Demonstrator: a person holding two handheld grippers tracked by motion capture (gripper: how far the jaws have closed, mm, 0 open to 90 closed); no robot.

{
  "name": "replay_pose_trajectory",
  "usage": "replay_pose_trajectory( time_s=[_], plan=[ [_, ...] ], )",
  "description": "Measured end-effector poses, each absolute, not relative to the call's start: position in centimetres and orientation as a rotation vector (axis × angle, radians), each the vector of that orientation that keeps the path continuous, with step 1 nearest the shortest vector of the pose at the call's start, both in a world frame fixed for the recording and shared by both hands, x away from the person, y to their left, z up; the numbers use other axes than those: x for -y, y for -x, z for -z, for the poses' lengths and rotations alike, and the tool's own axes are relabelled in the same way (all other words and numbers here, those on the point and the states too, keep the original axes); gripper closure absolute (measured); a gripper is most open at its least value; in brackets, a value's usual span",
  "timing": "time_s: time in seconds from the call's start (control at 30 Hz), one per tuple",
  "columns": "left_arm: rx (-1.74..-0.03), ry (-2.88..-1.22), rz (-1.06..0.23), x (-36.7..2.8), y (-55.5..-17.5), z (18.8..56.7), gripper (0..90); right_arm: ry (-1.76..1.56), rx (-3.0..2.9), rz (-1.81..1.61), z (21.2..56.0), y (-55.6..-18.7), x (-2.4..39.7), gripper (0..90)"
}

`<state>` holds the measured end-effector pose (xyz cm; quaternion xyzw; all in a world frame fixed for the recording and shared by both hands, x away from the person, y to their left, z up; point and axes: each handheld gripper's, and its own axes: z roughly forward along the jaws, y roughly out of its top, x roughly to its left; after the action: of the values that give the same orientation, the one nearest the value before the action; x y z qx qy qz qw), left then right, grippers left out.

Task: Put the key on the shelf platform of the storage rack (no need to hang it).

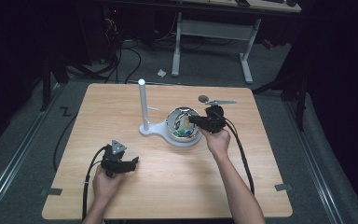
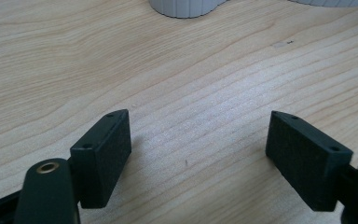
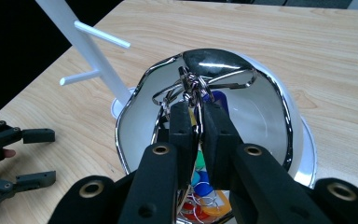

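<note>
A shiny metal bowl (image 1: 169, 124) sits on the round base of a white peg stand (image 1: 142, 100) near the table's middle. In the right gripper view the bowl (image 3: 135, 100) holds a tangle of metal key rings (image 3: 193, 86) with coloured plastic tags (image 3: 207, 189). My right gripper (image 3: 196, 109) reaches into the bowl from the right, its jaws shut on the key rings. In the high view that gripper (image 1: 192, 120) is over the bowl's right rim. My left gripper (image 1: 134, 163) rests low over the wood at the front left. Its jaws (image 2: 198, 135) stand wide open with nothing between them.
The stand's pole (image 3: 98, 60) has two thin pegs sticking out sideways. A small round grey object (image 1: 203, 98) lies on the table behind the bowl. The stand's base (image 2: 186, 7) lies ahead of the left gripper. Bare wood covers the table's front and right.
</note>
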<state>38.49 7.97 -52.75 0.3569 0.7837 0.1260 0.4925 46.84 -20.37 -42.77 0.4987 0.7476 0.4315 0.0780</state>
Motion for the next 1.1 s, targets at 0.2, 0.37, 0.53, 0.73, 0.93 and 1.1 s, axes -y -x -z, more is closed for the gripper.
replay_pose_trajectory(
  time_s=[0.2, 0.37, 0.53, 0.73, 0.93, 1.1],
  plan=[
    [-1.905, -0.862, -0.305, -8.0, -38.5, 52.7, 22.5, -1.499, -2.242, -1.259, 43.3, -47.2, 20.2, 83.3],
    [-1.903, -0.864, -0.305, -8.0, -38.5, 52.7, 22.5, -1.499, -2.260, -1.193, 44.0, -47.4, 19.9, 83.3],
    [-1.905, -0.863, -0.305, -8.0, -38.5, 52.7, 22.5, -1.503, -2.264, -1.164, 44.5, -47.5, 19.7, 83.2],
    [-1.905, -0.863, -0.304, -8.0, -38.5, 52.7, 22.5, -1.490, -2.267, -1.115, 44.8, -47.7, 19.6, 82.8],
    [-1.904, -0.863, -0.305, -8.0, -38.5, 52.7, 22.5, -1.463, -2.261, -1.040, 45.1, -47.6, 19.3, 77.8],
    [-1.902, -0.866, -0.306, -8.0, -38.5, 52.8, 22.5, -1.417, -2.276, -1.007, 45.0, -47.4, 19.0, 65.0]
  ],
)
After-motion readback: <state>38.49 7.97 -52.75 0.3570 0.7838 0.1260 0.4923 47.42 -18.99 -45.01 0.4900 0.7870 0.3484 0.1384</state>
